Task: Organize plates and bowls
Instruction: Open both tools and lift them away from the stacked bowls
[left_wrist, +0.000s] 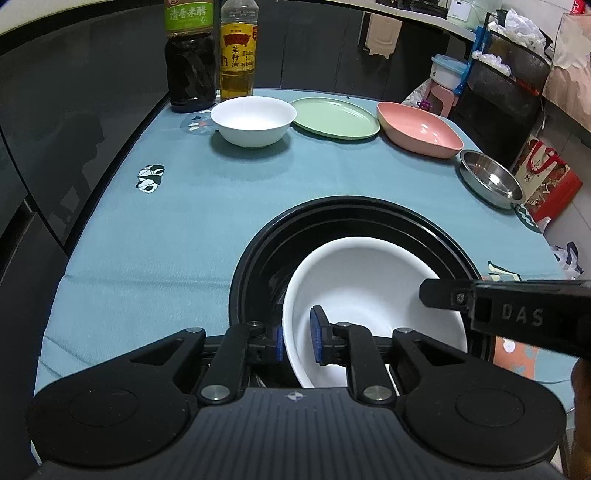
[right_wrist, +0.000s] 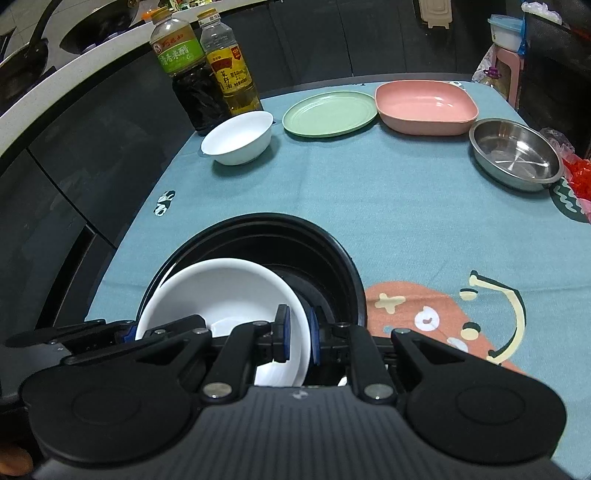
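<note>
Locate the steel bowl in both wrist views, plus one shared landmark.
Left wrist: steel bowl at right edge, mid-height, near the table's right side.
Right wrist: steel bowl upper right, just right of the pink dish.
Shared landmark: the pink dish sits beside it in both.

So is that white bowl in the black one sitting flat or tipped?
Tipped: the white bowl leans inside the black bowl, its rim pinched by both tongs.

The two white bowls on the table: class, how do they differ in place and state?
The near white bowl sits tilted inside the black dish, both grippers' jaws pinching its rim. The far white bowl stands level on the blue tablecloth, untouched, beside the bottles. Both are plain, round and empty.
</note>
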